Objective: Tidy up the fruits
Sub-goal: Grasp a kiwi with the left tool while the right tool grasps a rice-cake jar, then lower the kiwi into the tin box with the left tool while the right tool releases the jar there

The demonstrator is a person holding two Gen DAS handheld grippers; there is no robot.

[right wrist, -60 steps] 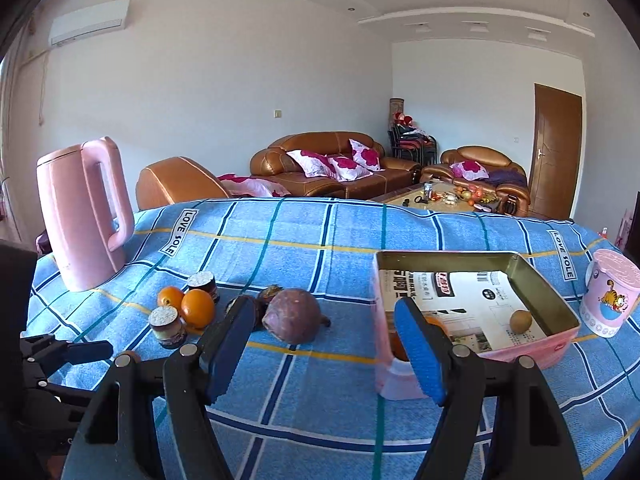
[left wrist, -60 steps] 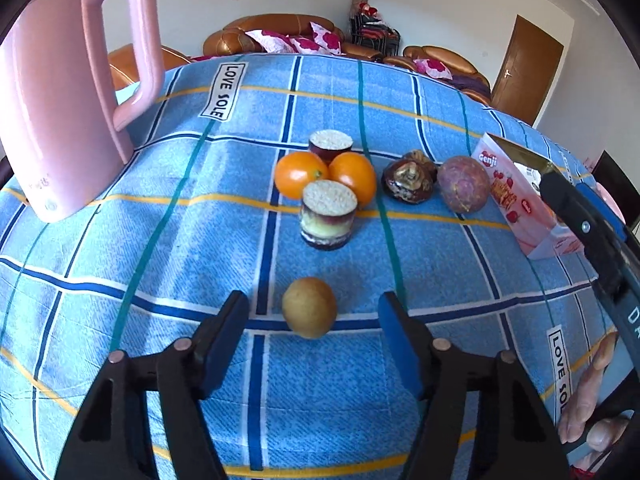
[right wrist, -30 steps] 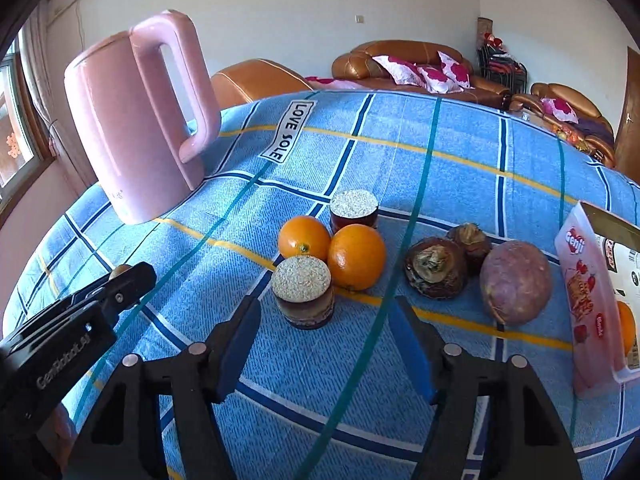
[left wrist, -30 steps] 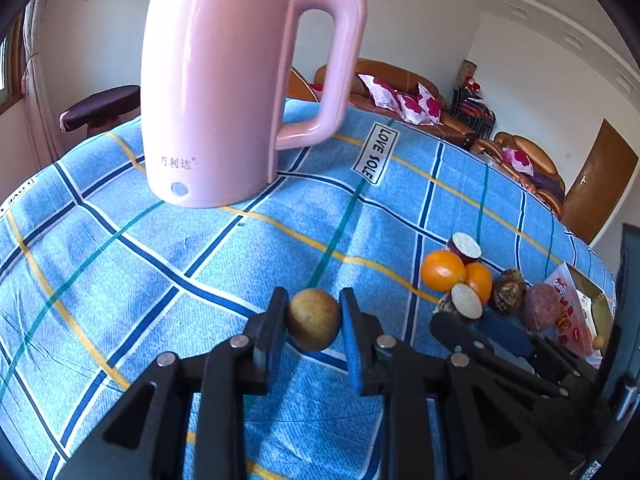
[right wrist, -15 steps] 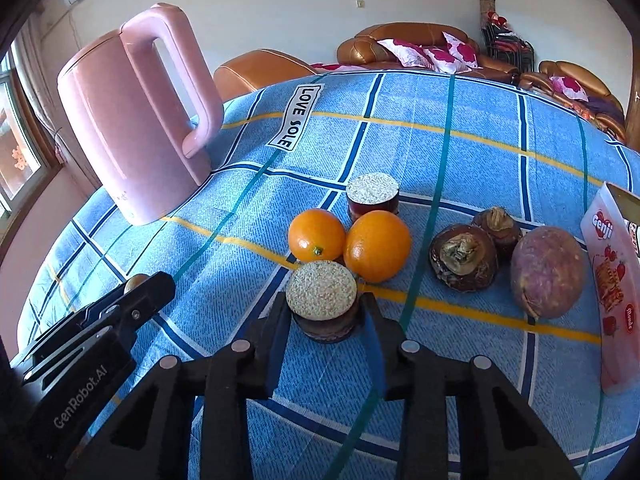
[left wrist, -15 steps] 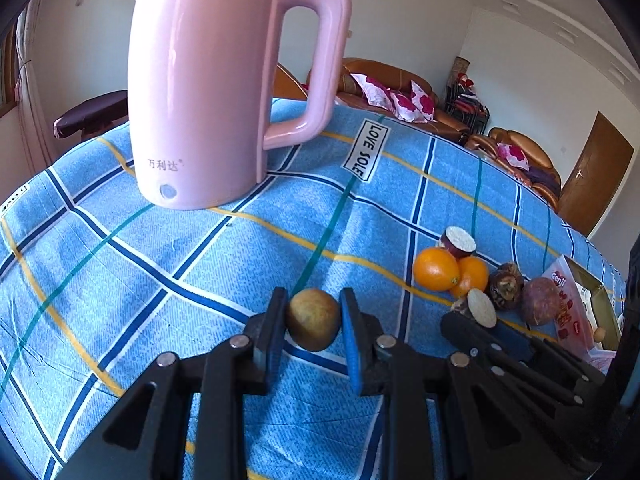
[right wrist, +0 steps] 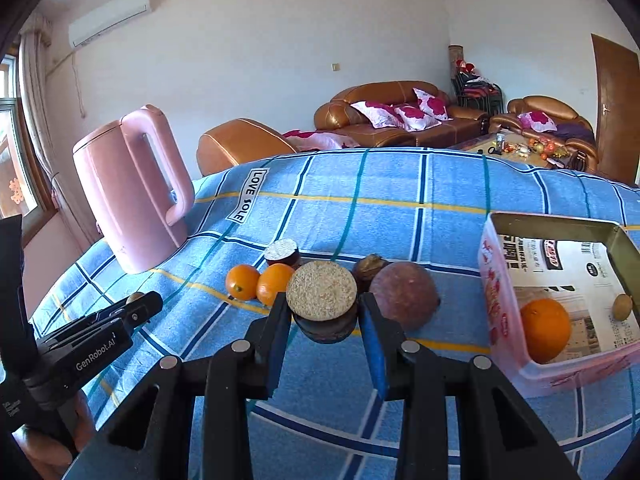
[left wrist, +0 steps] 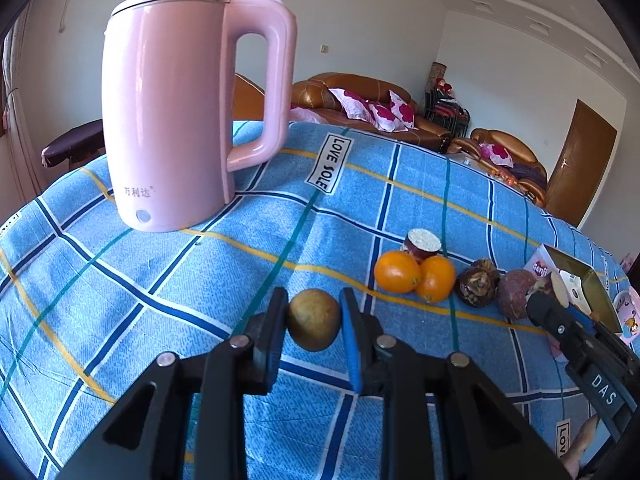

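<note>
Both fingers of our left gripper (left wrist: 314, 316) were pressed against the sides of a small brownish-green fruit (left wrist: 313, 319), which we held just above the blue checked tablecloth (left wrist: 200, 280). Our right gripper (right wrist: 325, 320) had its fingers clamped on a cut fruit piece (right wrist: 322, 307) with a pale grainy top face and a dark skin, also raised off the cloth.

Behind that piece we saw a purple round fruit (right wrist: 404, 295) just to its right, a dark knobbly fruit (right wrist: 370, 266) peeping over it, two small oranges (right wrist: 258, 282) touching each other to the left, and a second cut piece (right wrist: 282, 253) standing behind the oranges. All of these lay close together near the middle of the table.

To the right stood the pink box (right wrist: 496, 312), open at the top and lined with printed paper. It already held a large orange (right wrist: 545, 330) in its near corner and a small brownish fruit (right wrist: 622, 306) further right, well apart. A pink kettle (left wrist: 188, 112) stood upright at the far left of the table, away from the fruits.
</note>
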